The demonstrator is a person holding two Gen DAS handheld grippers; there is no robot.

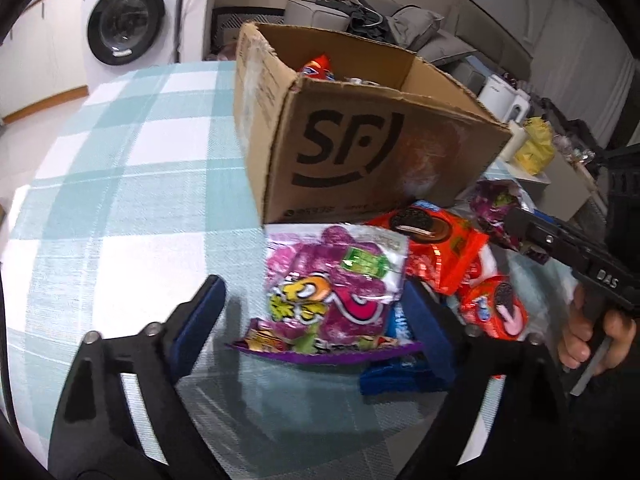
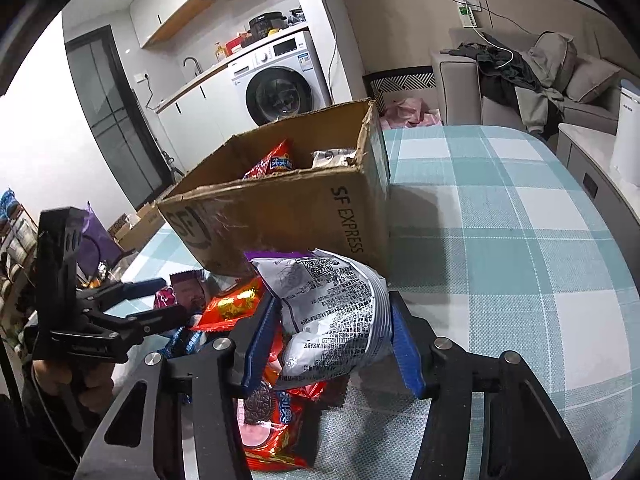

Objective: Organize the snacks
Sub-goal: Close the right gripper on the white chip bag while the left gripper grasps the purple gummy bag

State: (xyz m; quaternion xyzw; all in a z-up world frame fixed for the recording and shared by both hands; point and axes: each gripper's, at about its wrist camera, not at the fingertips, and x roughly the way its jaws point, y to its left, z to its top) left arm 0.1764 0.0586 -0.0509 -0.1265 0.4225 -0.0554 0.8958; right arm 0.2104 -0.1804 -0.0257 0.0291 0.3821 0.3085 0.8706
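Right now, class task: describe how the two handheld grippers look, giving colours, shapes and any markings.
The left gripper and right gripper share one build: black angular frames with silver round bolts and triangular cut-outs, each carrying two flat fingers faced with blue pads. Seen from the left wrist camera, the right gripper's black pistol-style body bears pale lettering.

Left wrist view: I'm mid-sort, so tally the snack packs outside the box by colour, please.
Purple bags: 2
Orange-red packs: 2
Blue packs: 1
Total: 5 showing; the pile may hide more underneath.
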